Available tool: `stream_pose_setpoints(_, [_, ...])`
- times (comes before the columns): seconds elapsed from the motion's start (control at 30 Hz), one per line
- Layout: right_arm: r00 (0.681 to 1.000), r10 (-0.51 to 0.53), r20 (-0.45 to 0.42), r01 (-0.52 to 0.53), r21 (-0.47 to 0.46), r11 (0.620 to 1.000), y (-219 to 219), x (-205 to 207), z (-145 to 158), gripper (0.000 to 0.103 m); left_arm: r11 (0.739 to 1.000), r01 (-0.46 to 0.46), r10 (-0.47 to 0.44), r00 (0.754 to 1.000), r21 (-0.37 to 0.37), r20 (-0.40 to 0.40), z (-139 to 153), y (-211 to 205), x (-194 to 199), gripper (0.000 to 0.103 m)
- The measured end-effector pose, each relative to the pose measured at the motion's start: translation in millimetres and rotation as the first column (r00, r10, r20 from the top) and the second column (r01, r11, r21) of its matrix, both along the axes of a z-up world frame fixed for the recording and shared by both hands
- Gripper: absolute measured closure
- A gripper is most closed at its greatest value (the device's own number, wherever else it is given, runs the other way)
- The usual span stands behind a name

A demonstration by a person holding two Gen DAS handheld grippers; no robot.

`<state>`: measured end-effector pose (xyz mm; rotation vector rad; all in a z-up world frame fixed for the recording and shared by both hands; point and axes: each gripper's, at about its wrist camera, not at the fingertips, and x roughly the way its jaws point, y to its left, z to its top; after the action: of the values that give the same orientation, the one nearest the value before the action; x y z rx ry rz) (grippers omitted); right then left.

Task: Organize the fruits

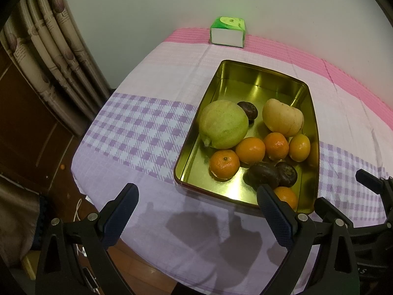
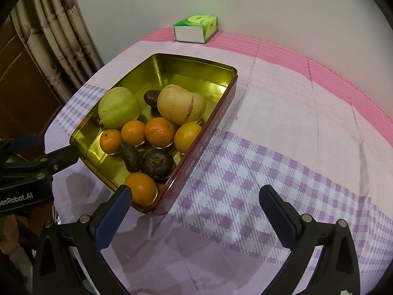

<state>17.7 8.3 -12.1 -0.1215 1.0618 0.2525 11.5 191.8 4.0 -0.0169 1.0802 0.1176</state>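
A gold-lined metal tin [image 1: 218, 78] [image 2: 157, 61] with dark red outer walls sits on the checked cloth. In it lie a large green fruit [image 1: 223, 124] [image 2: 119, 107], a pale yellow fruit [image 1: 282, 118] [image 2: 180, 104], several oranges [image 1: 250, 150] [image 2: 158, 132] and three dark purple fruits [image 1: 264, 174] [image 2: 158, 164]. My left gripper [image 1: 197, 196] is open and empty, in front of the tin's near left corner. My right gripper [image 2: 195, 200] is open and empty, in front of the tin's near right corner. The right gripper's fingers [image 1: 329, 209] show in the left wrist view.
A green and white tissue box [image 1: 228, 32] [image 2: 196, 31] stands at the table's far edge by the wall. Curtains [image 1: 49, 49] and a wooden door [image 1: 22, 127] are to the left. The table edge drops off near left, with cables on the floor [image 1: 78, 211].
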Motion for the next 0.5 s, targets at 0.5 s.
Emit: stream_pose_setpoints(0.5, [1.0,0.001,-0.002,-0.001,0.001,1.0,2.3,-1.1,0.2,0.0,0.999,0.031,-0.031,1.0,0.009,-0.003,-2.1,-3.9,-0.2,0.006])
